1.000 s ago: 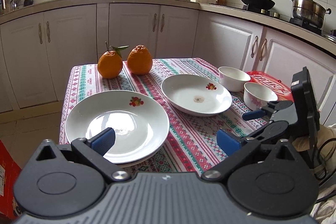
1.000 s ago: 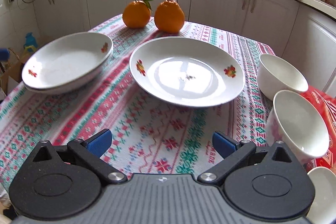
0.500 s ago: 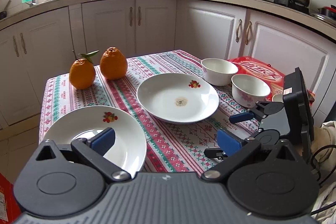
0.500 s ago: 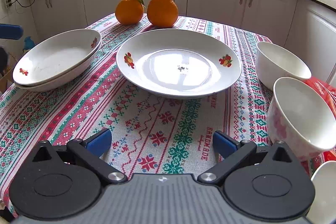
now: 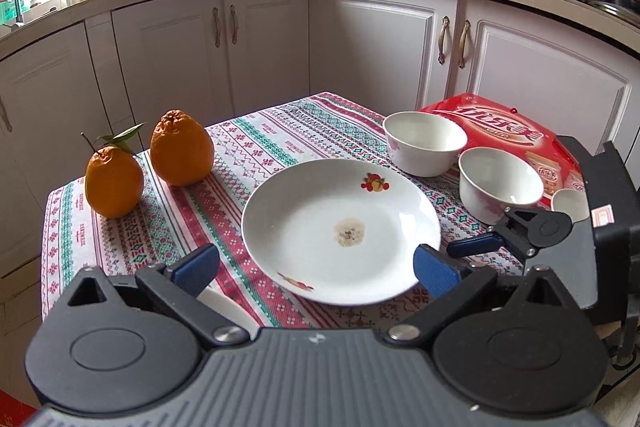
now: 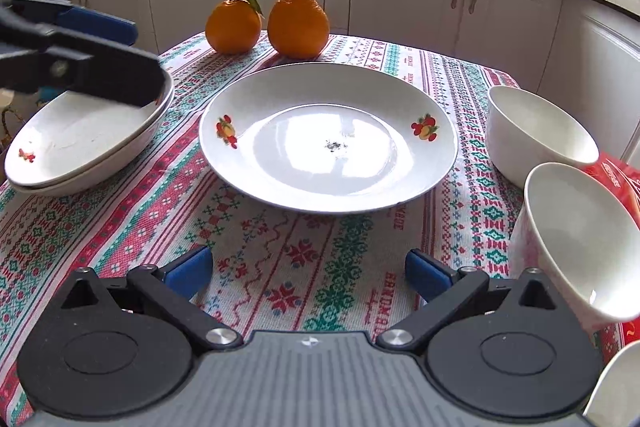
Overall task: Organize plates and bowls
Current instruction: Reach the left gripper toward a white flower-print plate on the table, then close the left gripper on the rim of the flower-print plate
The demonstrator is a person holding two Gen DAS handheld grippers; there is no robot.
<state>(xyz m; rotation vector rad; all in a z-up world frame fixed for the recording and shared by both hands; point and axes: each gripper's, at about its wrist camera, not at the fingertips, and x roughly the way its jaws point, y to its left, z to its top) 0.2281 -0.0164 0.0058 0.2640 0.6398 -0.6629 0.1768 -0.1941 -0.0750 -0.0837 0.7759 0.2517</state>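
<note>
White kitchen cupboards ring a cloth-covered worktop (image 6: 320,267) where a lone plate (image 6: 328,139) sits mid-cloth beside a two-plate stack (image 6: 80,143). Both grippers, left (image 5: 316,267) and right (image 6: 308,271), have fingers apart and empty; pinching the plate's near rim and lifting it level onto the stack seems best.

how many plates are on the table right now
3: one plate mid-table, and a stack of two at its left edge, the upper plate on a lower plate. More could hide beneath.

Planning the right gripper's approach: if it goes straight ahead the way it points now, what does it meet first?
Likely the single plate, straight ahead of the open right gripper; only bare tablecloth lies between them.
</note>
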